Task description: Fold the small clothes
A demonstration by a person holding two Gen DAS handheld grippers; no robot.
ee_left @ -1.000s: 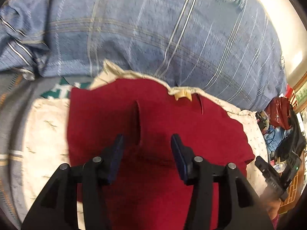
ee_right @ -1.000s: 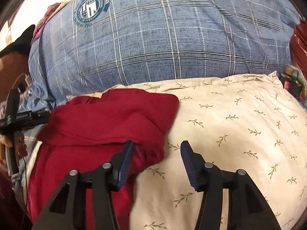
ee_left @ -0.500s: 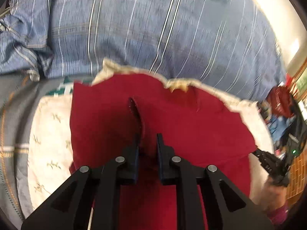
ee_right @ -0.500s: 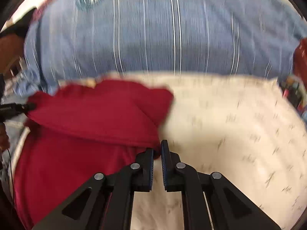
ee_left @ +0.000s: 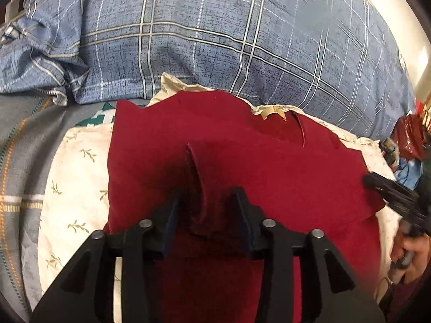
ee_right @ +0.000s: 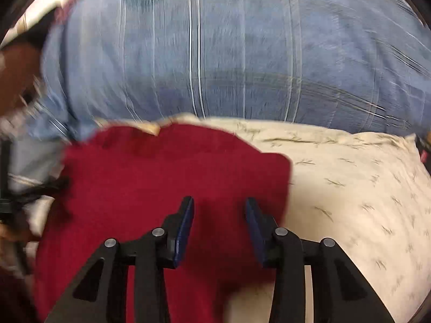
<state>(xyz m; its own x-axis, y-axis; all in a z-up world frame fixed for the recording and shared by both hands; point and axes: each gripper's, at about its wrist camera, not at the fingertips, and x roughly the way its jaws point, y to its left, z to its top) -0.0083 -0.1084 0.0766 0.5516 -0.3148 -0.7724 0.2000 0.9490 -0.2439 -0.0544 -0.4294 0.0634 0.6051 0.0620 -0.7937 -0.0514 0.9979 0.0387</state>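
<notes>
Left wrist view: red garment (ee_left: 242, 167) lies flat on the cream leaf-print pillow (ee_left: 75, 177). Left gripper (ee_left: 207, 210), jaws just reopened, straddles a raised fold without pinching it.

Right wrist view, blurred: right gripper (ee_right: 218, 215), jaws just parted, released above the garment's pillow-side edge.

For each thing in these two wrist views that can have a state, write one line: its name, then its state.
red garment: lying on the pillow, partly folded, one ridge standing up.
left gripper: jaws just opened, apart around the ridge.
right gripper: jaws just opened, over the garment, nothing gripped.
leaf-print pillow: lying flat, partly covered.
blue plaid bedding: bunched behind.
</notes>
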